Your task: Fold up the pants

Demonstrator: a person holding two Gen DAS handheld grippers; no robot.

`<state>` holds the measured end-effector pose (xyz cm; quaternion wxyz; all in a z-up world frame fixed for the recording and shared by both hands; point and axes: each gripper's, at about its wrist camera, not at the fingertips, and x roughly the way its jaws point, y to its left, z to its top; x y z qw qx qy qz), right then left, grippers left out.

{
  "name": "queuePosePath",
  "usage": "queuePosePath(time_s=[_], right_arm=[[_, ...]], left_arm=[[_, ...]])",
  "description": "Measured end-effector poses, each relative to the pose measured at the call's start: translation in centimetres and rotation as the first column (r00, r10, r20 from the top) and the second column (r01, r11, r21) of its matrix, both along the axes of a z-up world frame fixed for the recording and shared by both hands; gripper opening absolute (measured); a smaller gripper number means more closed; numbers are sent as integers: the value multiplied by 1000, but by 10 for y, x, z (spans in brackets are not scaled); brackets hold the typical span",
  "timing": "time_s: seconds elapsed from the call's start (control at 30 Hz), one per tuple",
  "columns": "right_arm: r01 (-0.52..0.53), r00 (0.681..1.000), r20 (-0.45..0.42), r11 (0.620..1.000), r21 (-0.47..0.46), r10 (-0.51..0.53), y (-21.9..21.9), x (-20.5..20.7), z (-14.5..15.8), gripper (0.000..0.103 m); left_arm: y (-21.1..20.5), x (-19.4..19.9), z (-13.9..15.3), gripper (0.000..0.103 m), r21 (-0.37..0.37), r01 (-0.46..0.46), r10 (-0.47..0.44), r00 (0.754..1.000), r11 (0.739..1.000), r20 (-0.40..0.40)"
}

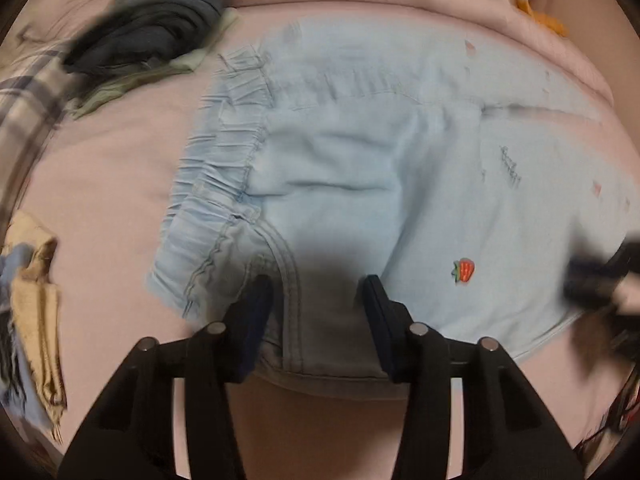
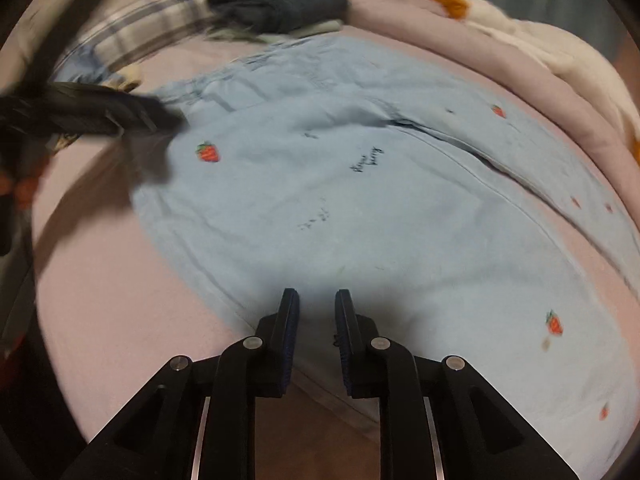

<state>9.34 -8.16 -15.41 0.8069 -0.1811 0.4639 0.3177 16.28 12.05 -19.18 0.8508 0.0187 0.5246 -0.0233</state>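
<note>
Light blue pants (image 1: 360, 168) with small strawberry patches lie spread on a pink bed; they also show in the right wrist view (image 2: 360, 200). The gathered waistband (image 1: 216, 184) is at the left. My left gripper (image 1: 318, 284) is open, its fingers straddling the near edge of the pants by the pocket seam. My right gripper (image 2: 317, 298) is open with a narrow gap, low over the near edge of a pant leg. The left gripper shows blurred in the right wrist view (image 2: 100, 116), at the waist end.
A dark folded garment (image 1: 160, 24) and a plaid cloth (image 1: 28, 92) lie at the back left of the pink bed sheet (image 1: 112, 152). A tan and blue cloth (image 1: 32, 300) lies at the left edge. A white and orange plush item (image 2: 520, 28) lies at the back right.
</note>
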Motion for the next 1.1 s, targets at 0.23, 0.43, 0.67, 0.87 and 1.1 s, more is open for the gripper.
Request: queuePosePath(time_s=[0.23, 0.43, 0.67, 0.87, 1.1], right_arm=[[1, 997, 72, 993, 115, -9, -7, 91, 52, 53], [11, 996, 82, 996, 89, -19, 25, 220, 50, 55], [-155, 986, 59, 986, -64, 159, 66, 280, 28, 55], [-193, 979, -85, 977, -96, 185, 77, 311, 3, 53], [-180, 982, 28, 974, -140, 186, 92, 292, 27, 4]], left_arm=[[26, 70, 57, 72, -21, 83, -79, 985, 996, 151], [47, 181, 60, 71, 22, 164, -166, 974, 986, 157], [50, 239, 43, 70, -28, 315, -313, 948, 949, 58], [60, 252, 12, 48, -95, 364, -371, 927, 926, -62], [54, 240, 33, 21, -78, 385, -385, 923, 919, 26]])
